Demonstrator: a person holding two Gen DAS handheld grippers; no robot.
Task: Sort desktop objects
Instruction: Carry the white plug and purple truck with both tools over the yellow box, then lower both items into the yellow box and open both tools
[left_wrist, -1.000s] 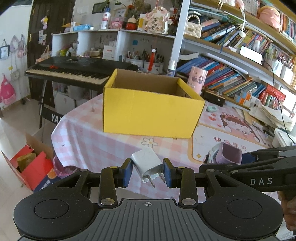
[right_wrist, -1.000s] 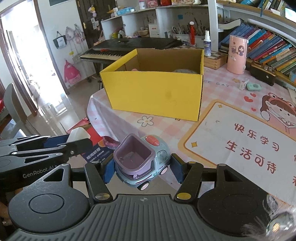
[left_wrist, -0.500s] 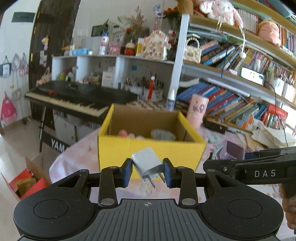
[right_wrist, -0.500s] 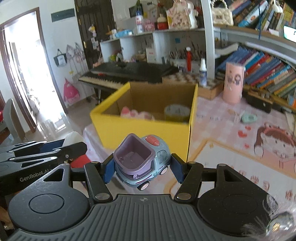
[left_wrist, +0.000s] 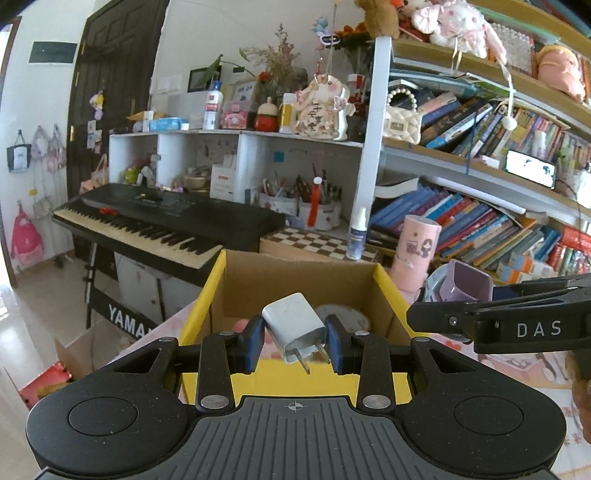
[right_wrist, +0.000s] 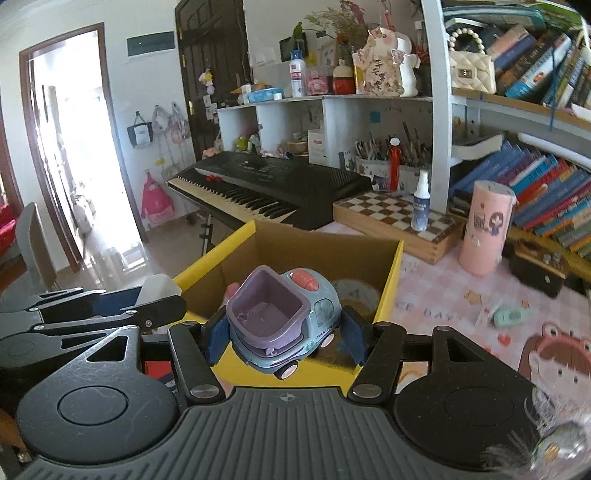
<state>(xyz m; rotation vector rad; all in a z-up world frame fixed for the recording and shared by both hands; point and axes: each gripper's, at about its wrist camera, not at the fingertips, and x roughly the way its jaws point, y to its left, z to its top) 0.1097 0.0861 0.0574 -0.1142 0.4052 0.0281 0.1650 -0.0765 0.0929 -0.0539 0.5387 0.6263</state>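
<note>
black keyboard (right_wrist: 266, 184) stood behind bench | chessboard (right_wrist: 395, 218) beside pink canister (right_wrist: 485, 229) | books (left_wrist: 480, 229) filled shelves

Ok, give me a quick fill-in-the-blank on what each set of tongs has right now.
1. The left tongs grip a white ____.
2. The right tongs grip a toy ____.
3. Both items hang by the open ____ box.
4. The pink tumbler stands ____ that box.

Missing: charger plug; car; yellow; outside
</note>
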